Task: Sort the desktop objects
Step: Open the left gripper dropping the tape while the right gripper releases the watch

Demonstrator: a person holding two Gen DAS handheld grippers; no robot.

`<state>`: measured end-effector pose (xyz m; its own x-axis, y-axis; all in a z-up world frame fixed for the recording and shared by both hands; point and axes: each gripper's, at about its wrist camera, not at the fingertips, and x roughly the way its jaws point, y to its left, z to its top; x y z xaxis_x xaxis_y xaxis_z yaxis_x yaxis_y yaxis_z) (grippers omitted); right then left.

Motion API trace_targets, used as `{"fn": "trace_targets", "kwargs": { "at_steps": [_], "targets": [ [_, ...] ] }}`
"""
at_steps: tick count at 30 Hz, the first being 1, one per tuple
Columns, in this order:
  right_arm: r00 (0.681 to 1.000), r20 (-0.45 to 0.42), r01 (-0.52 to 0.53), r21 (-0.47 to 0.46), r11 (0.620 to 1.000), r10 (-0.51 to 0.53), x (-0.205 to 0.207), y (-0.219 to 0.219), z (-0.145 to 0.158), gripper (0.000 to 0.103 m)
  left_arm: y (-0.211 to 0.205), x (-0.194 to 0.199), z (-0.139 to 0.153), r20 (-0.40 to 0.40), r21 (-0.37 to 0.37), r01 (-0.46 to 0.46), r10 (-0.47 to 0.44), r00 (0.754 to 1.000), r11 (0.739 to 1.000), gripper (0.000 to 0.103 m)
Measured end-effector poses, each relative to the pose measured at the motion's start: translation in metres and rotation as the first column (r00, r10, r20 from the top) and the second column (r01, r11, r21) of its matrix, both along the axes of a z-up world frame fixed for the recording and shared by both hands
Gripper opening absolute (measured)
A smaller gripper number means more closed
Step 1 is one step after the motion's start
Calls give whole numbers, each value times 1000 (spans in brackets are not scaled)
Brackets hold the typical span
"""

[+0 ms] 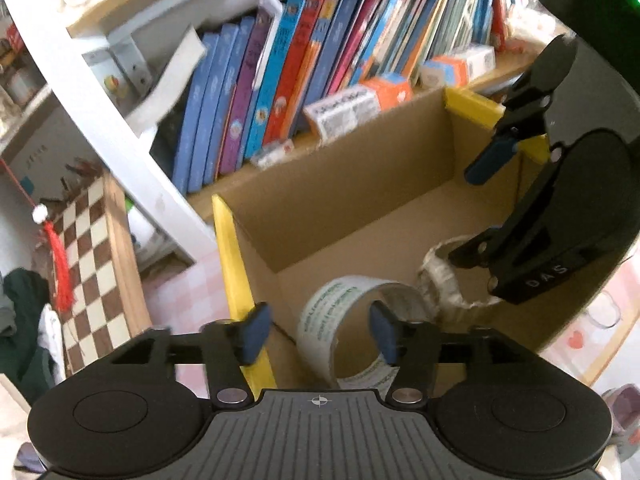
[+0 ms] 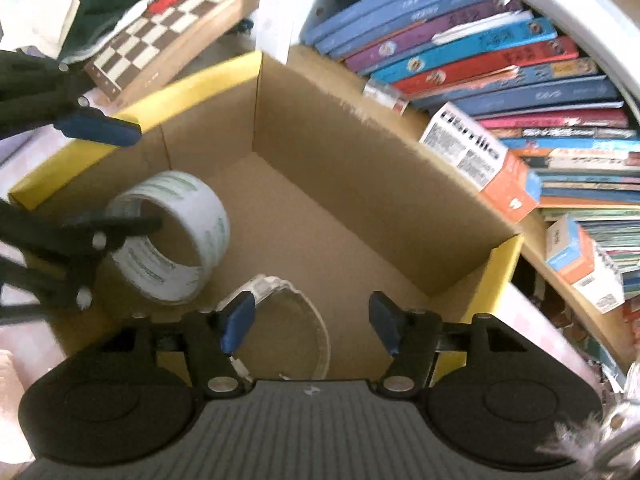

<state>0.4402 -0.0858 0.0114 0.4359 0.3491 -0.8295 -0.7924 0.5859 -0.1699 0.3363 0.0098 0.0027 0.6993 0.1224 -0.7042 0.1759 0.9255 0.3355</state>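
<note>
Left tongs [image 1: 320, 332] spread wide, empty, over the near end of the cardboard box [image 1: 360, 204]; right tongs [image 2: 312, 326] likewise wide and gripping nothing. Below the left tongs, roll of tape [image 2: 176, 240] on the box floor, tilted on its edge. Just beside it, under the right tongs, a clear watch-like band [image 2: 304, 312], curled. Beyond the box, shelf of books [image 1: 304, 68]; off to the side, a chessboard [image 1: 96, 264].

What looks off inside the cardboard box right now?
Nothing damaged or spilled. The tape roll stands on edge rather than flat, tilted near the box wall; the second, clear roll lies beside it. Both hand-held grippers are open above them.
</note>
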Motion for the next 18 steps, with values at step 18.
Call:
{"fn": "trace_targets", "kwargs": {
  "at_steps": [18],
  "targets": [
    [981,103,132,272,953,-165,-65,-56,66,78,-9,-79,61,245,-130,-8,40,969,992,89]
  ]
}}
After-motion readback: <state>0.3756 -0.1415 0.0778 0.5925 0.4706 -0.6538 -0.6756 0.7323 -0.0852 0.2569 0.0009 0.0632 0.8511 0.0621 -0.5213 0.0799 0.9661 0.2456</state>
